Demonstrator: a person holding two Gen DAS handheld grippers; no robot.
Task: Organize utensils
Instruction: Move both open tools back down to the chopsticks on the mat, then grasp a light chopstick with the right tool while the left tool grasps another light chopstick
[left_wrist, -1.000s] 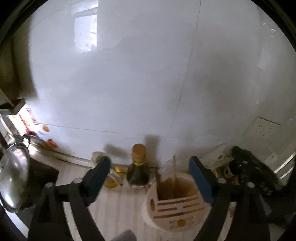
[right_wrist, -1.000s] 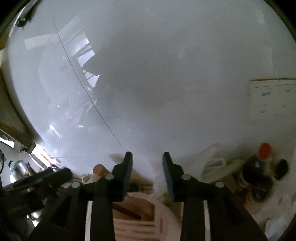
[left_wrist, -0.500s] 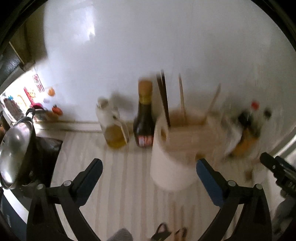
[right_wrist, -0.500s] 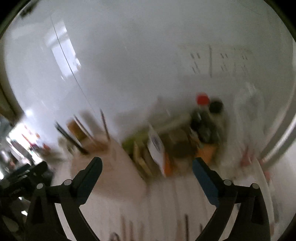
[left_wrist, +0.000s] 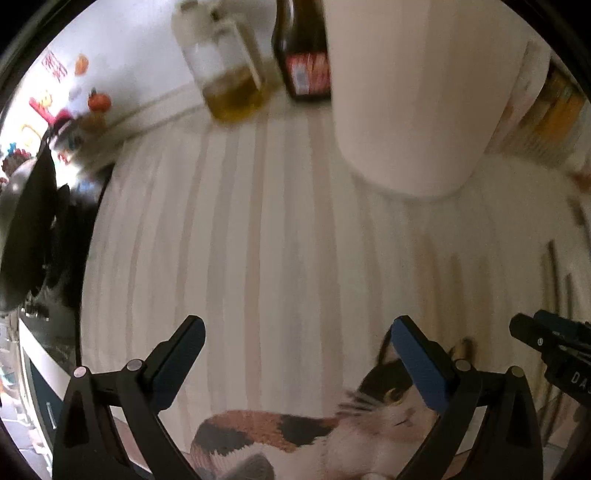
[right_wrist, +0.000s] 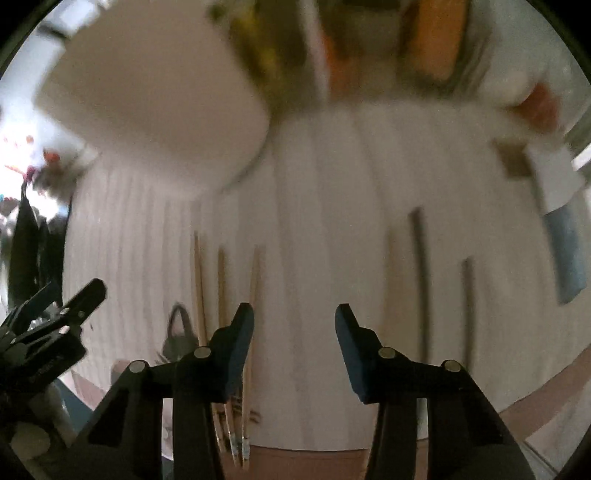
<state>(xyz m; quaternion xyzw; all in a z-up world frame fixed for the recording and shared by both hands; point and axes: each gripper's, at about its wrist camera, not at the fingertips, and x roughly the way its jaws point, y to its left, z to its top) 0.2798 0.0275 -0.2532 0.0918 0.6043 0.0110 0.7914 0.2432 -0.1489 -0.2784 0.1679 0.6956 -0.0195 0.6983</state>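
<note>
Blurrily: thin wooden chopsticks (right_wrist: 221, 295), flat, roughly parallel.

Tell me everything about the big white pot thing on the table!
The utensil holder is a tall, smooth, cream-white cylinder, ceramic or plastic by its look. It stands upright on the striped cloth beside a dark sauce bottle. Only its plain wall and base show; its top is cut off. Neither gripper touches it.

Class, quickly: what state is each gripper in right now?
Left gripper: open, nothing between its jaws.
Right gripper: open, holding nothing; its jaws have just been closing above the chopsticks.
</note>
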